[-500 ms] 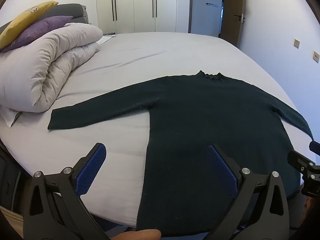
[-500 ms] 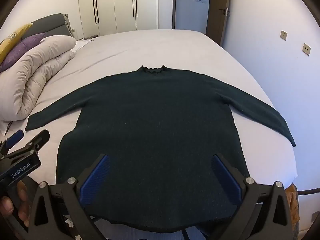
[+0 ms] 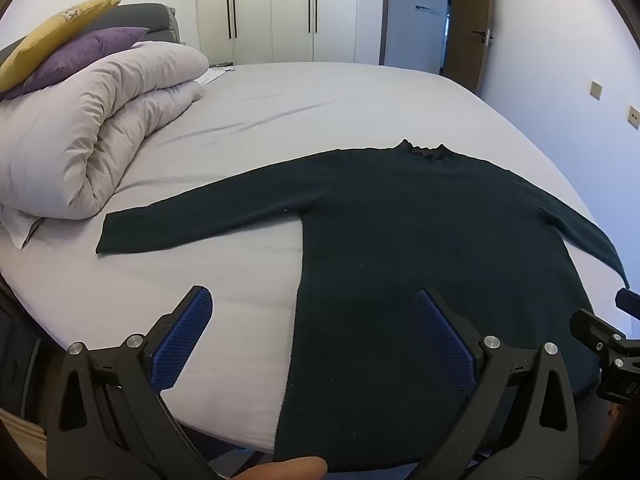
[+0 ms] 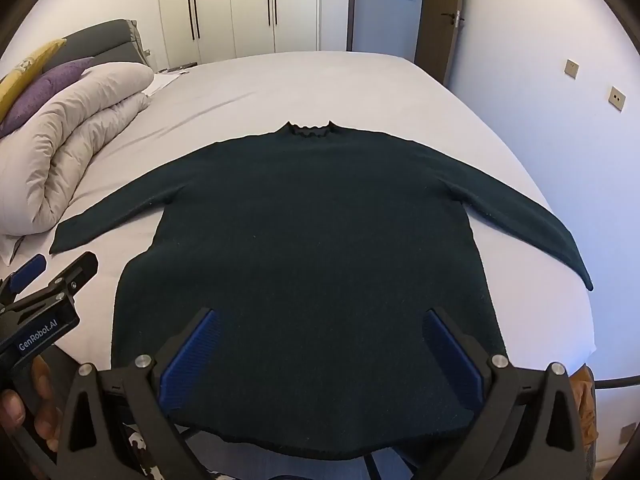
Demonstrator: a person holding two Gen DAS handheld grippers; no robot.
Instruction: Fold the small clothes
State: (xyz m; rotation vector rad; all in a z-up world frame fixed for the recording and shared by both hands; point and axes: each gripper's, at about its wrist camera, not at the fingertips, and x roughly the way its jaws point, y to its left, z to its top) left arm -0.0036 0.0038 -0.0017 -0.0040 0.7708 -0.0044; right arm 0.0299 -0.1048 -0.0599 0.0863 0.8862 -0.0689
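A dark green long-sleeved sweater lies flat on the bed, collar at the far side, both sleeves spread out, hem hanging over the near edge. It also shows in the left wrist view. My left gripper is open and empty, held above the sweater's lower left side and the sheet. My right gripper is open and empty, held above the lower middle of the sweater. Each gripper shows at the edge of the other's view: the right one and the left one.
A rolled grey duvet with a purple pillow and a yellow pillow lies at the left of the bed. White wardrobes and a door stand behind. A wall runs along the right.
Both grippers have drifted slightly; the sweater lies as before and both grippers stay open.
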